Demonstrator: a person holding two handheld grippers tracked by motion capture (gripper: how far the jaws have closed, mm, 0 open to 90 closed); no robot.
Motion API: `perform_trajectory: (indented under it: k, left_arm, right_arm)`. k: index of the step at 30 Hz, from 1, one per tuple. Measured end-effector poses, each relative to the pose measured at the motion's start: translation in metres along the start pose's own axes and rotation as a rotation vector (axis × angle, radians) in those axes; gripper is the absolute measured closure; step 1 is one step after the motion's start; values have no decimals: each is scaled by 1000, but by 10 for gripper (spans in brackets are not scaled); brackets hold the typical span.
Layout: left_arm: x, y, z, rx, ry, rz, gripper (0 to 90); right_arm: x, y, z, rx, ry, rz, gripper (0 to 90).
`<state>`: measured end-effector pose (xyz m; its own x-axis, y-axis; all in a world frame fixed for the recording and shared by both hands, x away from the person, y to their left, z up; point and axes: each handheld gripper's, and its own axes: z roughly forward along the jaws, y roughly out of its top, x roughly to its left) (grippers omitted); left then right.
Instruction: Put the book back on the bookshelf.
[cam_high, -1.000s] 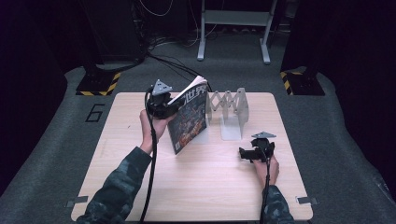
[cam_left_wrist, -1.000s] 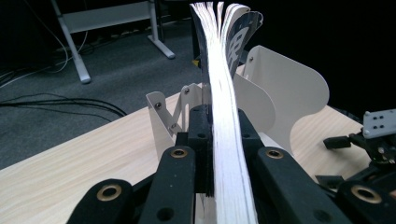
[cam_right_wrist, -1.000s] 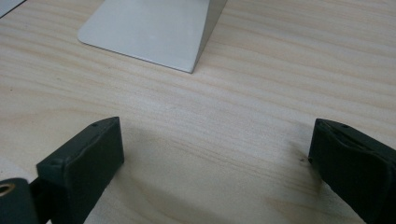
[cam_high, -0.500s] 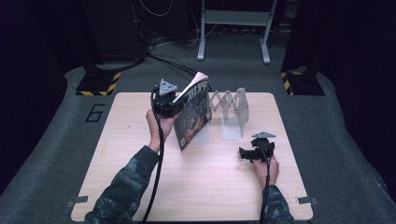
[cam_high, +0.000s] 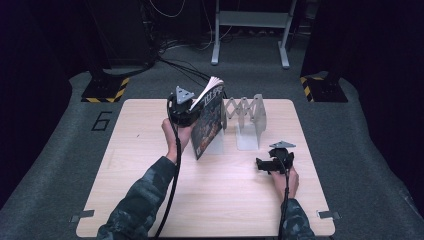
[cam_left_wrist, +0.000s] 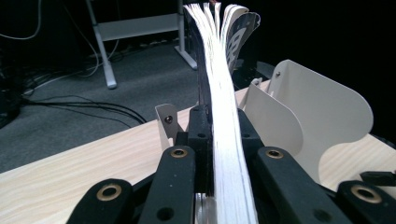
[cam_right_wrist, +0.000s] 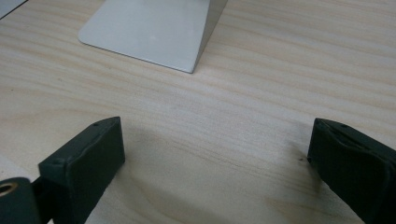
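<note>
My left gripper (cam_high: 192, 107) is clamped on a magazine (cam_high: 207, 122), jaws pressed on either side of the page block, which runs up the middle btwn them w/ its white page edges (cam_left_wrist: 219, 93) facing me. The mag stands on edge, tilted a bit, pages fanning at the top; its bottom edge is at the table (cam_high: 150, 200) just past my left hand (cam_high: 177, 132). Right beyond & beside the mag is the white accordion file rack (cam_high: 247, 117), its curved dividers (cam_left_wrist: 322, 116) just to the right of my jaws, mag touching or nearly touching the nearest one, can't tell which. My right gripper (cam_high: 264, 164) is well apart, nearer me & to the right, jaws wide w/ nothing btwn them, low over bare wood; the rack's flat base plate (cam_right_wrist: 154, 30) is just ahead of it.
</note>
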<state>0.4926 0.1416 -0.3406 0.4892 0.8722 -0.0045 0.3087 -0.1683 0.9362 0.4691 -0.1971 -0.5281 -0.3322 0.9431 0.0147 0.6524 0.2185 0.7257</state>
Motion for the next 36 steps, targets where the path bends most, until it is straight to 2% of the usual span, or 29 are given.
perform_trajectory:
  k: [12,16,19,21,28,31,36]
  left_arm:
    - [3,3,7,16,19,-21,817]
    - [4,4,9,17,30,-6,811]
    - [6,4,9,11,35,-10,791]
    - [7,4,8,-7,34,-22,737]
    - [9,6,-6,-44,38,-13,510]
    - [10,6,-14,-63,18,-15,409]
    - [11,3,-25,-59,-18,-2,274]
  right_arm:
    - [0,0,0,-2,-1,-1,31]
    - [0,0,0,-2,1,1,31]
    - [0,0,0,-3,1,-5,31]
    - [1,0,0,0,0,9,32]
    - [1,0,0,-1,0,6,32]
    - [1,0,0,0,0,10,32]
    - [1,0,0,0,0,9,32]
